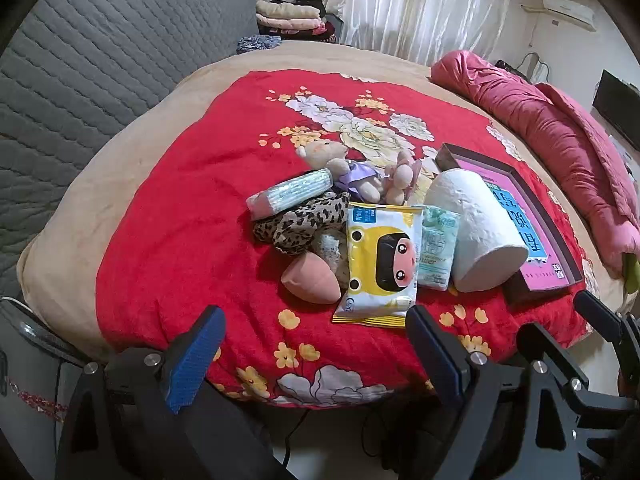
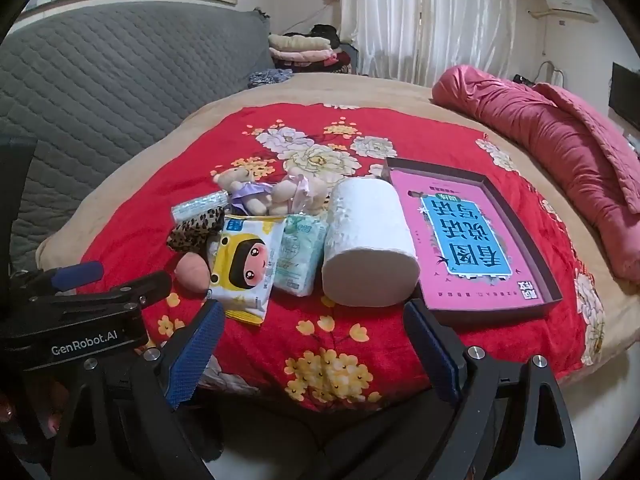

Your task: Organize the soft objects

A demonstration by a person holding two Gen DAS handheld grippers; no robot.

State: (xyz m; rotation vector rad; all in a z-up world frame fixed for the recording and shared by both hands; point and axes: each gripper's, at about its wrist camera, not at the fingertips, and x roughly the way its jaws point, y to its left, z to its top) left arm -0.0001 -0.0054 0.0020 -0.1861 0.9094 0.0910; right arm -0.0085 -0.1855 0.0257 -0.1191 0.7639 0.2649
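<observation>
Ahead of the left gripper's (image 1: 314, 354) wide-spread, empty fingers (image 1: 192, 360), a pink sponge (image 1: 310, 282) and wipes pack (image 1: 380, 266) lie on the red blanket (image 1: 180, 220). Beyond the right gripper's (image 2: 314, 354) equally parted, empty fingers lies the paper roll (image 2: 368, 244), touching the box (image 2: 476, 240) beside the right finger.

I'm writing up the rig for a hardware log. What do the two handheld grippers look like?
Both the left gripper and the right gripper have black angular frames with silver bolts and blue textured pads on the jaws. White "GenRobot.AI" lettering marks the left gripper's body in the right wrist view.
</observation>
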